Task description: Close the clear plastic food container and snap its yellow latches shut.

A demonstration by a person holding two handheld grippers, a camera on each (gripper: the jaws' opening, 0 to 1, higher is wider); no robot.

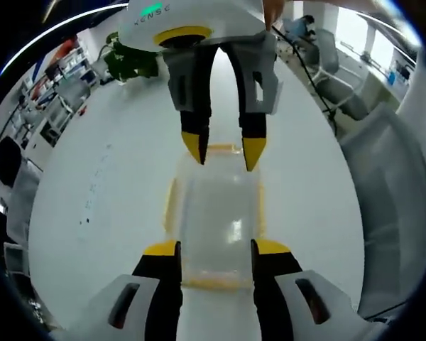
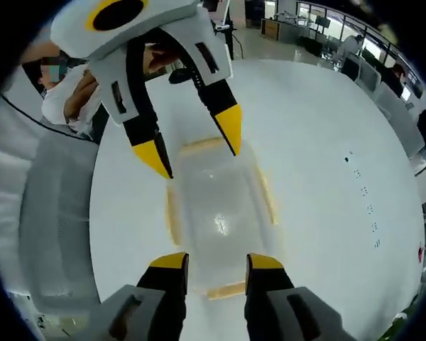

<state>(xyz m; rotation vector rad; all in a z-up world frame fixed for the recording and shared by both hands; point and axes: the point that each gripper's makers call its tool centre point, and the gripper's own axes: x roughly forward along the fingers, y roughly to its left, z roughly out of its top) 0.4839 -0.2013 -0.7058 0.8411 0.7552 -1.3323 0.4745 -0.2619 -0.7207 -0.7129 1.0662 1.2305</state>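
Observation:
A clear plastic food container (image 1: pixel 220 220) lies on the white table (image 1: pixel 113 185), its clear lid resting on top. Yellow latches (image 1: pixel 169 206) run along its sides and ends and look flared outward. My left gripper (image 1: pixel 214 249) is open, with its jaws on either side of the container's near end. My right gripper (image 1: pixel 224 150) reaches in from the far side, open, its yellow tips over the far end. In the right gripper view the container (image 2: pixel 216 213) lies between my open right gripper (image 2: pixel 217 263) and the left gripper (image 2: pixel 193 145). Whether any jaw touches the container is unclear.
Grey chairs (image 1: pixel 383 177) stand along one edge of the table, and one chair (image 2: pixel 53 213) is close by. A green plant (image 1: pixel 128 60) stands past the far end. A person's arm and sleeve (image 2: pixel 67 96) are behind the left gripper. Small dark marks (image 2: pixel 366 192) dot the table.

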